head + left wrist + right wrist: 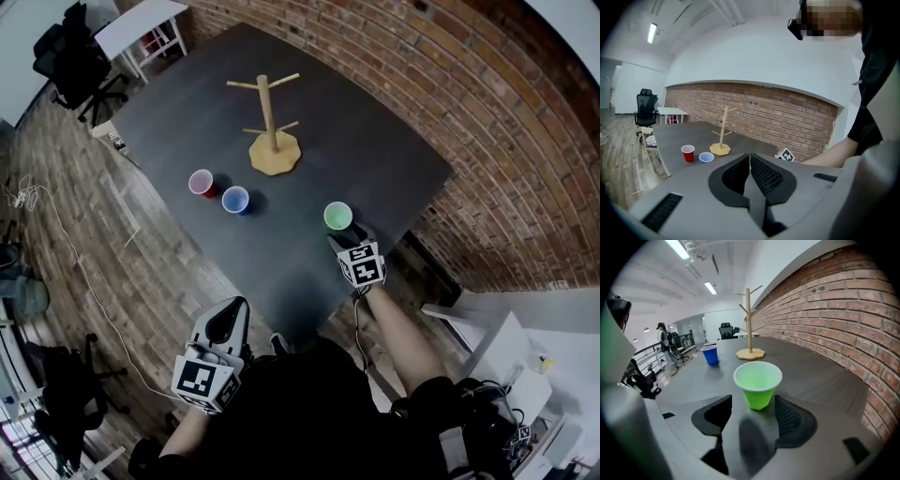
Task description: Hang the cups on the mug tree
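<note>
Dark surface (375,141) by a brick wall carries the green cup (757,383), upright near the front edge. It looks thin, light and easily crushed or tipped, so it is best taken gently on its wall below the rim. The right gripper (753,403) stands spread either side of it, not pressing. Blue cup (234,199), red cup (201,182) and tree (267,112) stand farther off. The left gripper (750,161) is pressed together, empty.

We're in an office, a loft sort, with a brick wall (441,84) and wood floor (66,187). We see a black swivel chair (80,61), a white desk (141,23), strip lights (677,247) overhead — and cables (94,298) trailing across the boards.
</note>
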`<action>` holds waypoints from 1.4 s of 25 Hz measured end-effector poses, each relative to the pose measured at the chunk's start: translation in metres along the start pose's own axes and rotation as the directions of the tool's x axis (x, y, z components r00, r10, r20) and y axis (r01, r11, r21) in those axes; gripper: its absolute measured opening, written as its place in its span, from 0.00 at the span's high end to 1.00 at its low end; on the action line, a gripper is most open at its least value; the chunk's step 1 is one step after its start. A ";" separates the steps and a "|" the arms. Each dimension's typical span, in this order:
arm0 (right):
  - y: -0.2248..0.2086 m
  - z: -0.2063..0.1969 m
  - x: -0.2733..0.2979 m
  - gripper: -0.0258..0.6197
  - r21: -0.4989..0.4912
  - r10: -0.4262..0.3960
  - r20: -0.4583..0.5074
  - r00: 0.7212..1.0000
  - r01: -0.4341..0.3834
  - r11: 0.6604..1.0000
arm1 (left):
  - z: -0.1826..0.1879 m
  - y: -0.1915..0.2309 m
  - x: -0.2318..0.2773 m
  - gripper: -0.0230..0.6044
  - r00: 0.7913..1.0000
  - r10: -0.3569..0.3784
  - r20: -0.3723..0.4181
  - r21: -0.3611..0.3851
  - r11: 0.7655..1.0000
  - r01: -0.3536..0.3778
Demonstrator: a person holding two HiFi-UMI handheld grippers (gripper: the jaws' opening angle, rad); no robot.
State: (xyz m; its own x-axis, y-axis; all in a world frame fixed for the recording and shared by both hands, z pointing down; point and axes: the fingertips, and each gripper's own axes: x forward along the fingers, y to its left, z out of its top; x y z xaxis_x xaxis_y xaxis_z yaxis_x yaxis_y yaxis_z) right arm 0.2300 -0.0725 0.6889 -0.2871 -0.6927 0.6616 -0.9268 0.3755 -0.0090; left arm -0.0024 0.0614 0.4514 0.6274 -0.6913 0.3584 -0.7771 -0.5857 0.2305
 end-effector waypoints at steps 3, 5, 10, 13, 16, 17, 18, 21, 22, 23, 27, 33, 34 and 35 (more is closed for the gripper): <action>-0.006 -0.001 0.020 0.53 -0.027 0.023 -0.029 0.999 -0.024 0.999 | 0.002 0.007 0.008 0.92 0.999 0.039 -0.003 -0.024 0.999 -0.039; -0.008 0.001 0.029 0.53 -0.038 0.030 -0.026 0.999 -0.031 0.999 | -0.003 0.012 0.010 0.92 0.998 0.054 -0.026 -0.028 0.998 -0.054; -0.010 0.001 0.042 0.53 -0.057 0.033 -0.022 0.999 -0.034 0.998 | -0.004 0.022 0.015 0.92 0.997 0.071 -0.040 -0.044 0.996 -0.073; -0.011 0.004 0.047 0.53 -0.071 0.022 -0.023 1.000 -0.024 0.997 | -0.004 0.029 0.022 0.92 0.997 0.050 -0.063 -0.036 0.998 -0.053; -0.013 0.009 0.046 0.55 -0.076 0.007 -0.022 1.000 -0.009 0.997 | 0.005 0.035 0.028 0.92 0.998 0.023 -0.053 -0.020 1.000 -0.024; -0.013 0.010 0.043 0.56 -0.077 -0.002 -0.026 1.000 0.000 0.997 | 0.006 0.038 0.029 0.92 0.998 0.015 -0.064 -0.003 1.000 -0.015; -0.012 0.011 0.040 0.56 -0.080 -0.010 -0.026 1.000 0.008 0.997 | 0.006 0.040 0.029 0.92 0.997 0.008 -0.076 0.007 1.000 -0.008; -0.008 0.020 0.032 0.58 -0.108 -0.033 -0.017 0.999 0.031 0.994 | 0.007 0.044 0.033 0.92 0.996 -0.020 -0.082 0.005 1.000 0.020; -0.007 0.024 0.031 0.58 -0.117 -0.042 -0.012 0.999 0.040 0.992 | 0.009 0.044 0.034 0.92 0.996 -0.035 -0.082 0.009 0.999 0.036; -0.007 0.028 0.029 0.58 -0.123 -0.050 -0.003 0.999 0.049 0.991 | 0.010 0.044 0.035 0.92 0.995 -0.049 -0.081 0.015 0.999 0.051; -0.009 0.042 0.018 0.58 -0.141 -0.093 0.015 0.996 0.095 0.985 | 0.014 0.053 0.032 0.92 0.995 -0.066 -0.073 0.013 0.998 0.067; -0.031 0.060 -0.007 0.58 -0.205 -0.186 0.006 0.983 0.183 0.961 | 0.018 0.062 0.033 0.92 0.994 -0.094 -0.059 0.007 0.995 0.095; -0.037 0.065 -0.014 0.58 -0.215 -0.208 0.010 0.978 0.205 0.955 | 0.020 0.063 0.033 0.92 0.994 -0.099 -0.052 0.009 0.995 0.100; -0.042 0.072 -0.020 0.58 -0.227 -0.228 0.015 0.973 0.226 0.947 | 0.022 0.066 0.032 0.92 0.994 -0.103 -0.044 0.010 0.995 0.103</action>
State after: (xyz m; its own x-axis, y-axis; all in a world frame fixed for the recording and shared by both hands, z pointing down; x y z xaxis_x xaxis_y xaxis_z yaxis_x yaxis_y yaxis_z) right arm 0.2573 -0.1189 0.6219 -0.0716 -0.7696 0.6345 -0.8877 0.3393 0.3114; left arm -0.0321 -0.0086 0.4576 0.7011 -0.6082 0.3722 -0.7076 -0.6581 0.2573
